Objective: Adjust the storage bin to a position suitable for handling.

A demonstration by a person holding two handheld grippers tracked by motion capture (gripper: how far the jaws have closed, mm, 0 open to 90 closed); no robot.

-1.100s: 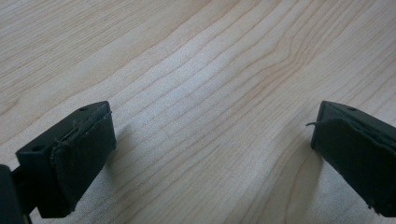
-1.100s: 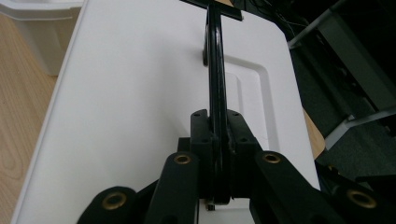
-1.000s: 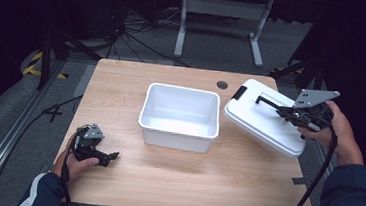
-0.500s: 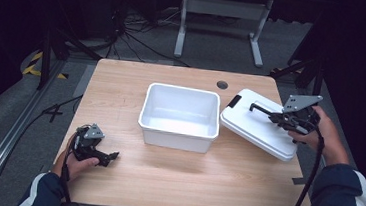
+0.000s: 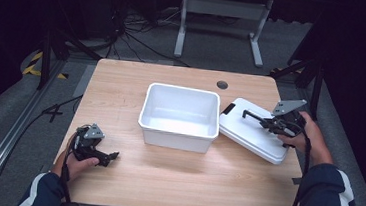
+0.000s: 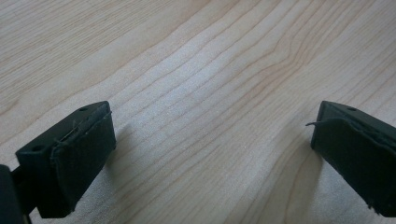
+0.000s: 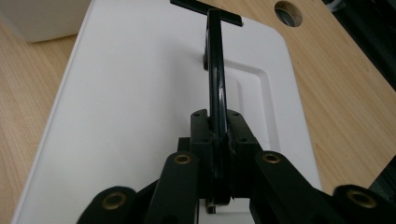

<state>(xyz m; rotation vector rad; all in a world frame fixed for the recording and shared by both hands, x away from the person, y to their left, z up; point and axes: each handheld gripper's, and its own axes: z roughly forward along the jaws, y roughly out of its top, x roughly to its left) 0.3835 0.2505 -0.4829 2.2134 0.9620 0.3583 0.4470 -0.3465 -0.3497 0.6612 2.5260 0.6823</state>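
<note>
Right tool (image 5: 264, 122) is clamping the black handle (image 7: 215, 74) of the stiff, light-looking white lid (image 5: 253, 132) at frame right, left tool (image 5: 108, 156) is resting open.

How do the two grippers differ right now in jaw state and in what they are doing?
The left gripper has its jaws wide apart with bare table between them; the right gripper has its jaws shut on the lid's black handle. The left rests near the table's front edge, apart from the white bin; the right is over the white lid beside the bin. Both are hand-held.
</note>
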